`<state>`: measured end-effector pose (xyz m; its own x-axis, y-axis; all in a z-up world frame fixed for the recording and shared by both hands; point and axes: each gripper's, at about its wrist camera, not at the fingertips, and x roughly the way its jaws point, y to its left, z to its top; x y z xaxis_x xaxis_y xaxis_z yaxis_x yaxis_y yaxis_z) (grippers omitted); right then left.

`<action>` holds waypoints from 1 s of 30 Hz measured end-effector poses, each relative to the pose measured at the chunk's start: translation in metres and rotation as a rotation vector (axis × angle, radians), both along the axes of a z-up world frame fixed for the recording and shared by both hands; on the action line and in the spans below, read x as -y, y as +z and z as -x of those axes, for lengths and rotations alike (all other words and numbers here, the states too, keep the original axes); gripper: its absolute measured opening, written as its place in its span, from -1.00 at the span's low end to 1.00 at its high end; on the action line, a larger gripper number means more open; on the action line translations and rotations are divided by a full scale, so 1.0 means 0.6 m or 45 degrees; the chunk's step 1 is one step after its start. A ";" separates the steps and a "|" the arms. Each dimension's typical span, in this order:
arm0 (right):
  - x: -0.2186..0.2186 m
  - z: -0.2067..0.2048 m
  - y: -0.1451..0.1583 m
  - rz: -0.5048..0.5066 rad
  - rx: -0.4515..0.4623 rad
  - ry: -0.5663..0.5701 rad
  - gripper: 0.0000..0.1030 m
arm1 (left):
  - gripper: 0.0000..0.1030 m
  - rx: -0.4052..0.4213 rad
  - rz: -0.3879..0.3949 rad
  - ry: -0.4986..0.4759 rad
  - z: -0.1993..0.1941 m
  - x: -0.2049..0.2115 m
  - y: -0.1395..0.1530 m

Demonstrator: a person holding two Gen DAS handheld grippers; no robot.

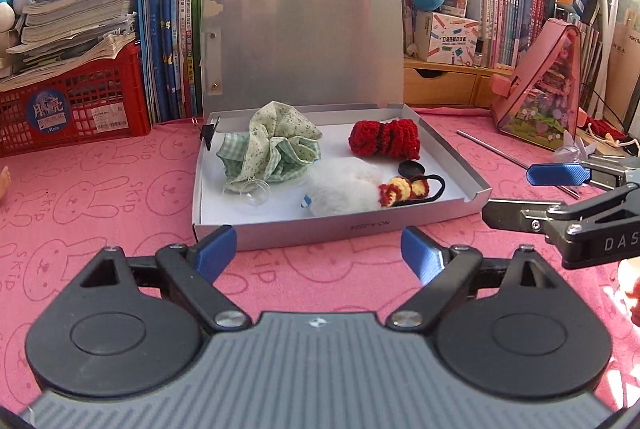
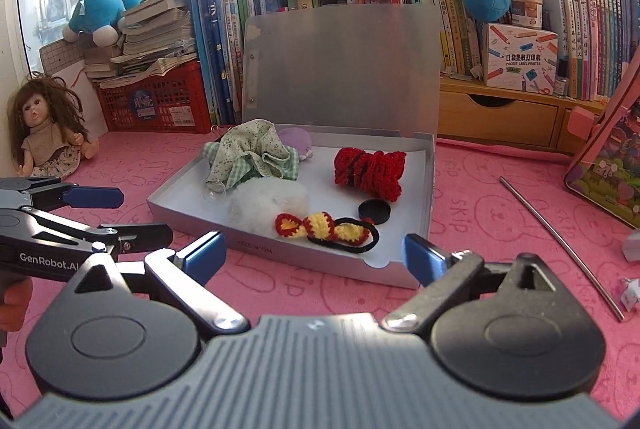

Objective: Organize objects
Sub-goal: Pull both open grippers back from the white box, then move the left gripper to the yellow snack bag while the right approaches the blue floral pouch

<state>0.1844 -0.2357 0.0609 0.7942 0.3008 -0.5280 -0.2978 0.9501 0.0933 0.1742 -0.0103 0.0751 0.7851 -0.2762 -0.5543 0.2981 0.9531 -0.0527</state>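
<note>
Left wrist view: the left gripper (image 1: 318,249) hovers with fingers spread wide and empty, just before a shallow silver box (image 1: 340,227) on a pink cloth (image 1: 100,197). Its lid stands upright. Inside lie a crumpled green fabric (image 1: 272,145), a red knitted piece (image 1: 384,139), a white fluffy item (image 1: 344,189) and a yellow-and-red crochet hair tie (image 1: 404,189). Beside the box's right corner, the right gripper (image 2: 316,257) also sits spread and empty

purple plush (image 2: 295,140) mostly hidden behind green cloth (image 2: 250,157), pink case (image 2: 608,165) cut by frame edge, box (image 1: 340,229) print too small to read
</note>
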 end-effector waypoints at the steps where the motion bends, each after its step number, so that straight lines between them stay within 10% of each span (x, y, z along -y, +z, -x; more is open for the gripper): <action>1: 0.001 0.010 0.000 0.005 0.008 0.012 0.92 | 0.78 0.000 0.011 -0.004 0.010 -0.004 0.000; 30: -0.087 0.214 -0.073 0.182 -0.046 0.541 0.97 | 0.76 -0.183 0.185 -0.123 0.140 -0.052 -0.047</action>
